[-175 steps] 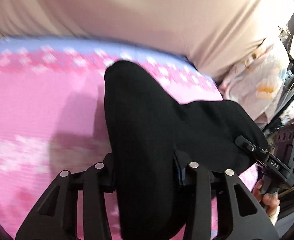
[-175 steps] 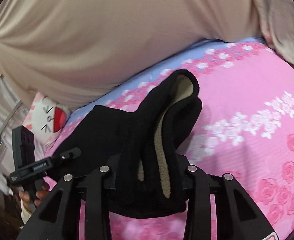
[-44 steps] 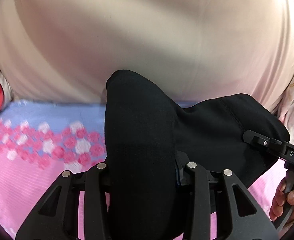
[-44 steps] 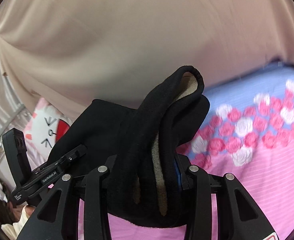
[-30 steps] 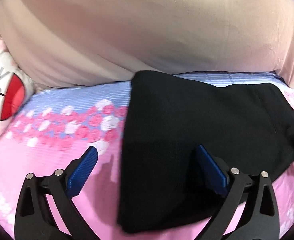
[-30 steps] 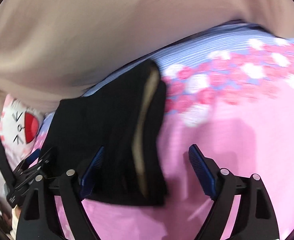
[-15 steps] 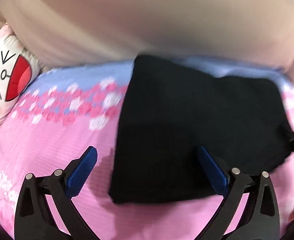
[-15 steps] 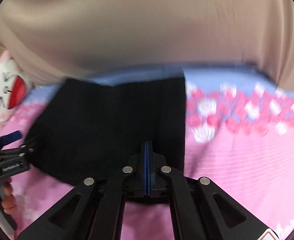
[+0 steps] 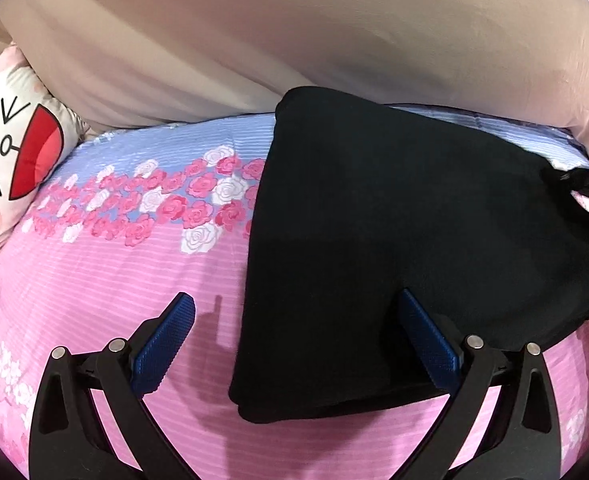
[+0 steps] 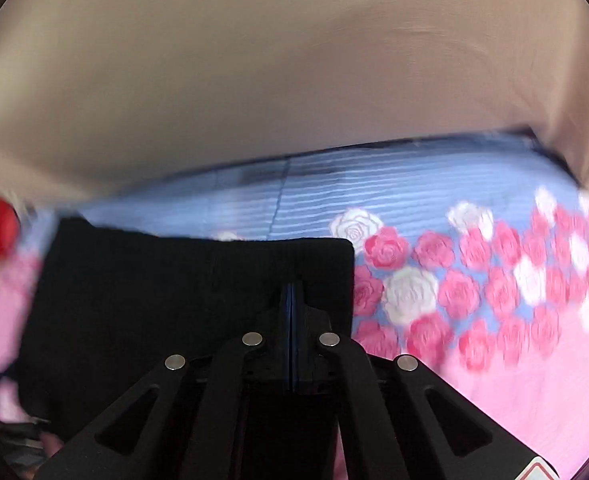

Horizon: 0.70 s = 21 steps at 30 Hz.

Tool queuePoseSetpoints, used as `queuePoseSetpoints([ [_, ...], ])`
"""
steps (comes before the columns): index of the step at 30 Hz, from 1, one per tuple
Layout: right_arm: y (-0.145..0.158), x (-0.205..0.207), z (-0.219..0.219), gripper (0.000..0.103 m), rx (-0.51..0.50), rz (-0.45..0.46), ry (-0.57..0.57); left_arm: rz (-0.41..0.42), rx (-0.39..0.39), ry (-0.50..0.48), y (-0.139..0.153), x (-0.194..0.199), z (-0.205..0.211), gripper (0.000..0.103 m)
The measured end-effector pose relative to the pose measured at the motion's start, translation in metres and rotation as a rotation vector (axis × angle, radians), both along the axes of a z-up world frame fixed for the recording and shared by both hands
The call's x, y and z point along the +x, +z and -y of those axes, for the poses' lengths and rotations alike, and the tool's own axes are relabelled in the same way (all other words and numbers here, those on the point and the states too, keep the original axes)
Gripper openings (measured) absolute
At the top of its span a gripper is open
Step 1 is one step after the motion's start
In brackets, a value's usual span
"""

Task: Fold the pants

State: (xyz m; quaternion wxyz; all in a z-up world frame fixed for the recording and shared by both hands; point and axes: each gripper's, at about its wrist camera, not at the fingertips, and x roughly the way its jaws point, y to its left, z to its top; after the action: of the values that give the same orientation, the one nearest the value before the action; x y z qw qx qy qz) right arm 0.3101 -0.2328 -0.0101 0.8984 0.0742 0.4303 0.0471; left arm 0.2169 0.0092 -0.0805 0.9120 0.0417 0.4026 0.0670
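Observation:
The black pants (image 9: pixel 394 240) lie folded in a flat stack on the pink and blue rose-patterned bedsheet (image 9: pixel 114 272). My left gripper (image 9: pixel 294 344) is open and empty, its blue pads spread over the stack's near left corner. In the right wrist view the pants (image 10: pixel 166 300) lie in front of and under my right gripper (image 10: pixel 291 292), which is shut with nothing between its pads and hovers over the stack's right part. The right gripper's tip also shows in the left wrist view (image 9: pixel 574 178) at the stack's far right edge.
A white cushion with a red cartoon mouth (image 9: pixel 10 152) sits at the bed's left end. A beige curtain (image 9: pixel 294 40) hangs close behind the bed's far edge. The sheet's blue band with roses (image 10: pixel 454 240) lies right of the pants.
Both grippers carried the pants to the bed, then let go about a second ago. The left stays open and has backed off slightly; the right closed empty and moved over the stack.

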Motion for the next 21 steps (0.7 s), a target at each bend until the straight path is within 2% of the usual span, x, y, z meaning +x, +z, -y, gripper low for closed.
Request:
queuePoseSetpoints([
  [1,0.009,-0.012,0.000,0.007,0.004,0.023,-0.009,0.000,0.003,0.000,0.000,-0.001,0.000,0.098],
  [4,0.032,-0.060,-0.006,0.008,0.007,0.091,0.026,0.001,-0.012,0.005,0.001,-0.002,0.000,0.098],
  [7,0.041,-0.108,-0.016,0.008,0.007,0.133,0.052,0.007,0.002,-0.006,0.005,-0.008,0.006,0.098],
  [14,0.031,-0.182,-0.031,0.008,-0.053,0.169,0.046,0.097,0.018,-0.052,0.035,-0.057,0.023,0.098],
  [21,0.020,-0.219,-0.031,0.008,-0.018,0.181,0.031,0.158,-0.003,-0.073,0.051,-0.107,0.029,0.098],
])
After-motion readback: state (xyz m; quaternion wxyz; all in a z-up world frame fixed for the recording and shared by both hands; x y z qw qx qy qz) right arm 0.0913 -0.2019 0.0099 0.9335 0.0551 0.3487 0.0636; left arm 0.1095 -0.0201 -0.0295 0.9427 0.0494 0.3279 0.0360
